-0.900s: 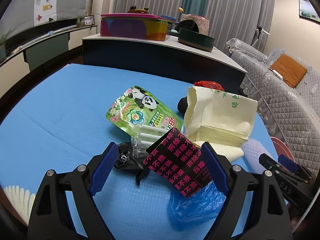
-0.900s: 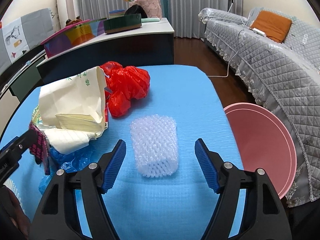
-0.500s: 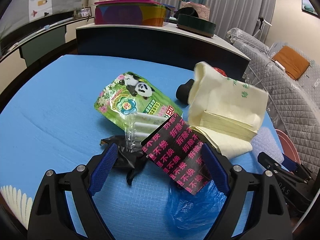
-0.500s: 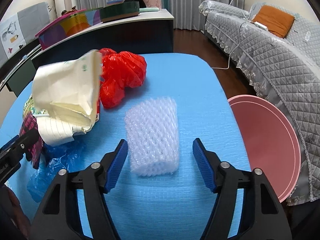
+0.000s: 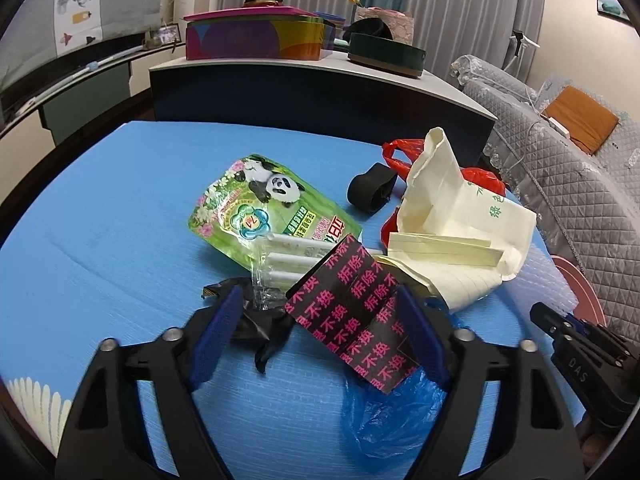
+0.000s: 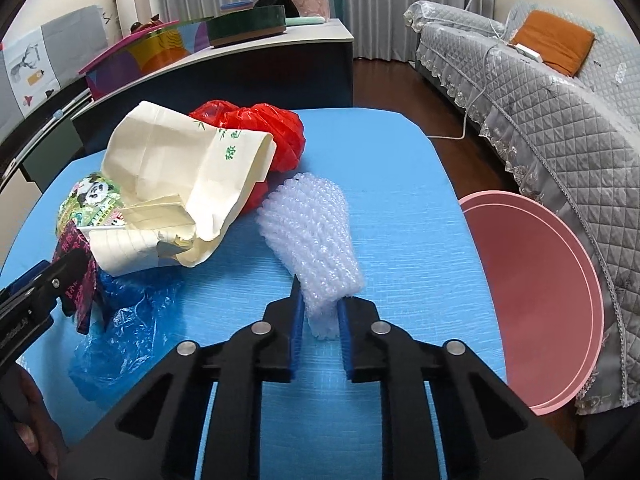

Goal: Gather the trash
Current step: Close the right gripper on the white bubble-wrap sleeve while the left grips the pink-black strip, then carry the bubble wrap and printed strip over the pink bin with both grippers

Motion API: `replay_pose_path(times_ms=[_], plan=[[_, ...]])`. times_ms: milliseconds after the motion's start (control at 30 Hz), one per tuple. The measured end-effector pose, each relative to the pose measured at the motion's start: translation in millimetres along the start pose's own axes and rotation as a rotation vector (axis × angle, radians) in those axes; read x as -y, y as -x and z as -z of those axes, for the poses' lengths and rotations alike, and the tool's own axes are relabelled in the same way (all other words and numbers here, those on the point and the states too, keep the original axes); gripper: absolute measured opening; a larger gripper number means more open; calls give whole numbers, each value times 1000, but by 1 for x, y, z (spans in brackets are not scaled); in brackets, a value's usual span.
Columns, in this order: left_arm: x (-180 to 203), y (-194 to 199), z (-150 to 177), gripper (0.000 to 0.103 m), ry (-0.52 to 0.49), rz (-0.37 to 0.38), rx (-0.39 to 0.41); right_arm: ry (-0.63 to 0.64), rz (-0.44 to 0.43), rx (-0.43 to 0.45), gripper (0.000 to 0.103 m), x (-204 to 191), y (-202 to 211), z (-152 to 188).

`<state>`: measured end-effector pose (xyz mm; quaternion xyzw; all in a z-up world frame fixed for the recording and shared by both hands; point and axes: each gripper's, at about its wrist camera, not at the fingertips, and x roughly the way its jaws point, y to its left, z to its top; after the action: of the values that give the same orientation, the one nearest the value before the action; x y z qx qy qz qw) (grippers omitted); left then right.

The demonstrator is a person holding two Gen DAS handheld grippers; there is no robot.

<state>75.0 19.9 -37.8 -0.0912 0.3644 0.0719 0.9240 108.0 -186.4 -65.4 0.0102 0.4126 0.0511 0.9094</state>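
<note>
Our right gripper (image 6: pixel 319 314) had just pinched its fingers onto the foam net (image 6: pixel 312 236) beside the paper bag (image 6: pixel 188 184), so one piece was secured, while our left gripper (image 5: pixel 320 328) stayed wide open, holding nothing.

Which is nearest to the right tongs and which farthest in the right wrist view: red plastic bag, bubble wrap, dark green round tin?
1. Bubble wrap: pinched between the right tongs, straight ahead.
2. Red plastic bag: farther up the blue table, ahead and slightly left, behind the paper bag.
3. Dark green round tin: on the counter beyond the table.
</note>
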Motion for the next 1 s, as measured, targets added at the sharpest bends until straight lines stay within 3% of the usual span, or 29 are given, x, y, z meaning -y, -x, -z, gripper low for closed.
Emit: replay_pose_path(times_ms=[133,200,500,633,733,767,800,867,1000], plan=[[-1,0,0,47,-22,-21,9,5,0,19,14,-1,7,-1],[0,1,0,30,-29,-26,9,7,1,28,14,-1,11,-1],[-5,19,-1,0,-52,-40,65,14,7,72,13,-2,33,0],[-10,29,-1,0,-51,-29,95,18,10,95,13,-3,46,2],[-16,30,0,0,-29,15,73,10,10,102,13,-1,55,5],[-18,28,2,8,-24,30,50,8,8,105,13,-1,57,6],[-18,27,5,31,-24,31,35,8,6,109,13,-1,61,7],[-18,29,11,60,-19,16,32,10,3,114,14,-1,65,9],[-17,31,15,60,-16,28,25,11,-2,116,15,0,69,11]])
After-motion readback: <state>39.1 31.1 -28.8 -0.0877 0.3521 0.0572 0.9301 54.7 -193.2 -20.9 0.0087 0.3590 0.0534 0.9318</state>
